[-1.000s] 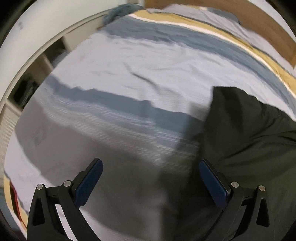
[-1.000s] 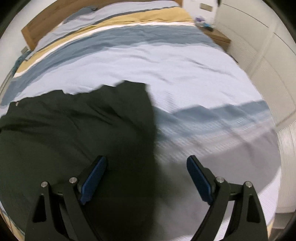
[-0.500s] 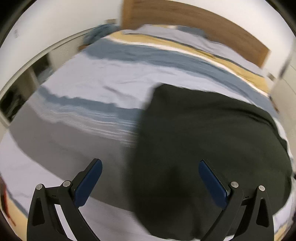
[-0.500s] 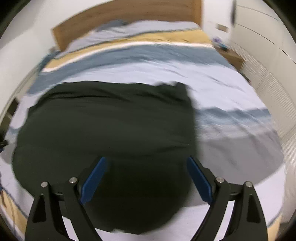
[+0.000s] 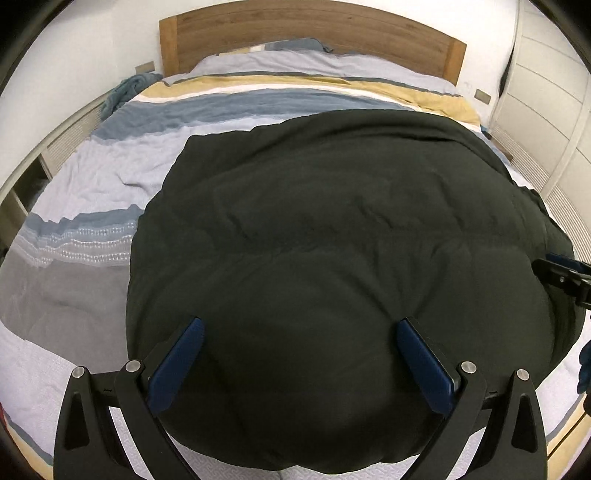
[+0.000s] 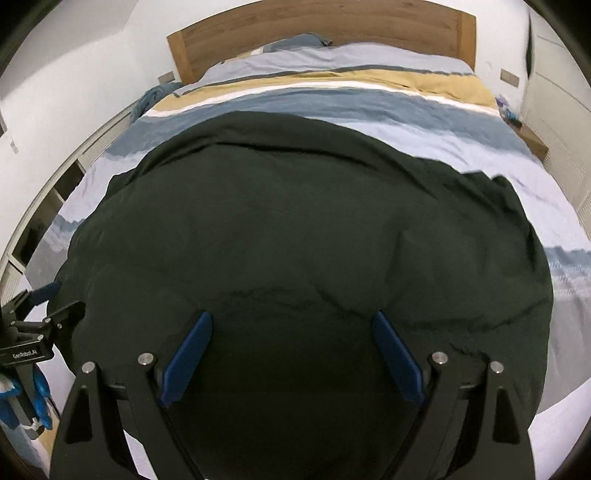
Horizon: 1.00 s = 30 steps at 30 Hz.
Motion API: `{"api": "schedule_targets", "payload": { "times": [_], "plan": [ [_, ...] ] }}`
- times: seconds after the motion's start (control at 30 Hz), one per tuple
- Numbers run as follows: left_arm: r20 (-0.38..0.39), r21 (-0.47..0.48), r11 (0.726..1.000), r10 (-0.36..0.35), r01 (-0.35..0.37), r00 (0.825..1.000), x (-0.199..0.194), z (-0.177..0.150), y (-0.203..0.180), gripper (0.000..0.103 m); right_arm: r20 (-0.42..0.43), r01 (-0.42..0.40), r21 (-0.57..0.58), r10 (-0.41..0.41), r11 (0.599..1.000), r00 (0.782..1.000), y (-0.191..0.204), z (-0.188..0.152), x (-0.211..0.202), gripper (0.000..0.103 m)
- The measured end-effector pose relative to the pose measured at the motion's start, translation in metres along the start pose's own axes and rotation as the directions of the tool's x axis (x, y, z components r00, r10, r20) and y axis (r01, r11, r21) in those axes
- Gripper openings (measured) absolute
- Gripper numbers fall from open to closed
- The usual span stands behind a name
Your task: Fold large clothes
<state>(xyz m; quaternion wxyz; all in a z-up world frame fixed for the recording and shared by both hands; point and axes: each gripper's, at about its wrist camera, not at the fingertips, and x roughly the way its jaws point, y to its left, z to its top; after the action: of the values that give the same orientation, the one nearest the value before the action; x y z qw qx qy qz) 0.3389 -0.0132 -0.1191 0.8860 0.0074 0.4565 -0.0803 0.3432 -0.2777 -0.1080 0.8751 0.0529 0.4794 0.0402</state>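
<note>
A large dark green garment (image 5: 332, 240) lies spread flat across the striped bed (image 5: 110, 170); it fills most of the right wrist view (image 6: 295, 229) too. My left gripper (image 5: 301, 334) is open and empty, hovering above the garment's near part. My right gripper (image 6: 291, 328) is open and empty, also above the garment's near part. The right gripper shows at the right edge of the left wrist view (image 5: 565, 275), and the left gripper at the left edge of the right wrist view (image 6: 33, 317).
A wooden headboard (image 5: 310, 33) stands at the far end of the bed. White cupboards (image 5: 546, 92) run along the right side, low shelving (image 5: 33, 173) along the left. A blue cloth (image 5: 129, 86) lies at the bed's far left corner.
Both grippers have swung inward from the bed's sides and pulled back; the garment now sits centred in both views. Both stay open and empty.
</note>
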Motion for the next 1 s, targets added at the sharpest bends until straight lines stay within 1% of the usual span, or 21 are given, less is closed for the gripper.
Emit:
{"api": "schedule_targets", "payload": {
  "times": [0.17,0.43,0.6,0.87,0.93,1.0],
  "plan": [
    [0.011,0.006,1.000,0.005,-0.005,1.000,0.004,-0.003,0.009,0.102,-0.006,0.024,0.007,-0.024,1.000,1.000,-0.013,-0.006,-0.002,0.089],
    [0.012,0.009,1.000,0.017,-0.018,1.000,0.001,-0.010,0.014,0.102,-0.031,0.091,0.069,-0.089,0.993,0.996,-0.055,-0.027,-0.015,0.089],
    [0.007,0.009,1.000,0.024,-0.024,1.000,0.000,-0.013,0.016,0.102,-0.049,0.120,0.106,-0.115,0.987,0.992,-0.079,-0.039,-0.024,0.089],
    [-0.001,0.001,1.000,0.030,-0.030,1.000,-0.007,-0.018,0.024,0.102,-0.074,0.173,0.126,-0.165,0.977,0.984,-0.097,-0.052,-0.038,0.089],
    [0.015,-0.023,0.999,0.027,-0.027,1.000,-0.014,-0.015,0.030,0.102,-0.073,0.194,0.132,-0.186,0.972,0.980,-0.097,-0.051,-0.043,0.089],
    [0.045,-0.049,0.999,0.022,-0.020,0.999,-0.021,-0.006,0.035,0.102,-0.044,0.183,0.130,-0.179,0.974,0.983,-0.090,-0.046,-0.051,0.089]
  ]
}}
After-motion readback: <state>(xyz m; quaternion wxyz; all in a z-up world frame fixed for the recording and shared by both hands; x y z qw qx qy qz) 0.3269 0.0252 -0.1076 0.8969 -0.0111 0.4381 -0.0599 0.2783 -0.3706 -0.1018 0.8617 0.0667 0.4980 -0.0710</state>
